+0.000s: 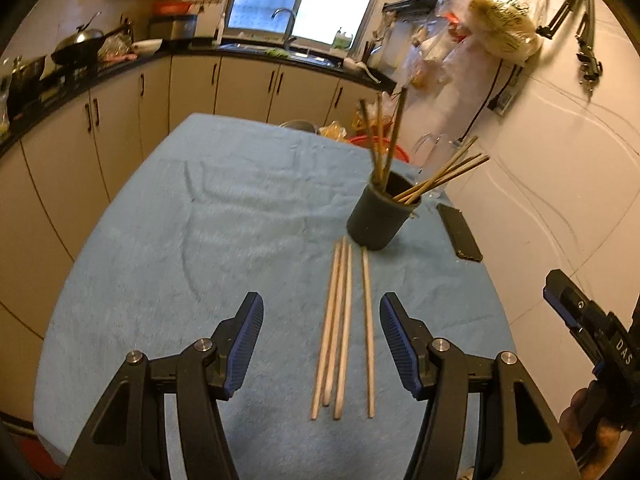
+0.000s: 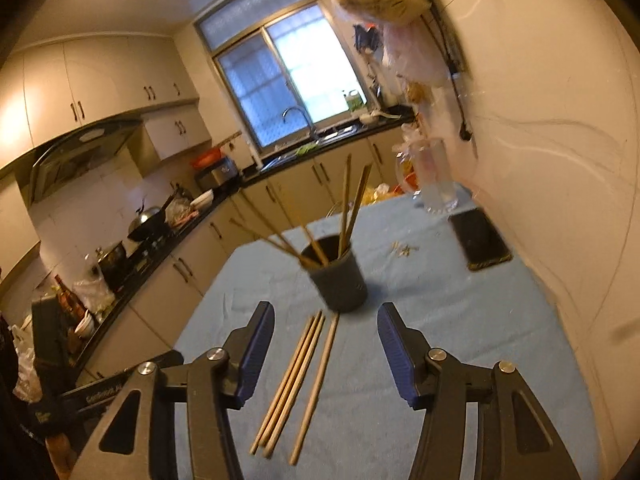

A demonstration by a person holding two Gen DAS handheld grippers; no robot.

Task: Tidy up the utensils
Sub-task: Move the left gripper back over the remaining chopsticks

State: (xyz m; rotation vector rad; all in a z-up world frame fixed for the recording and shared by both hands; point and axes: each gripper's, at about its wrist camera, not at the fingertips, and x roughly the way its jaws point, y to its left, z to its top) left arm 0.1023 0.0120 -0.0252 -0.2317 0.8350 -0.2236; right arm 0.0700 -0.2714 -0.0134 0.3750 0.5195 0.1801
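Several loose wooden chopsticks [image 1: 340, 328] lie side by side on the blue table cloth [image 1: 160, 240], just in front of a dark cup [image 1: 380, 216] that holds several more chopsticks upright and leaning. My left gripper [image 1: 322, 320] is open and empty, above the loose chopsticks. In the right wrist view the same loose chopsticks [image 2: 296, 380] lie between the fingers of my right gripper [image 2: 326, 332], which is open and empty, with the cup [image 2: 338, 280] just beyond. The right gripper also shows in the left wrist view [image 1: 592, 328] at the right edge.
A black phone [image 1: 459, 236] lies right of the cup, near the wall; it also shows in the right wrist view [image 2: 480, 240]. A clear glass jug [image 2: 432, 176] and food bags stand at the table's far end. Small crumbs [image 2: 404, 249] lie on the cloth. Kitchen counters run along the left.
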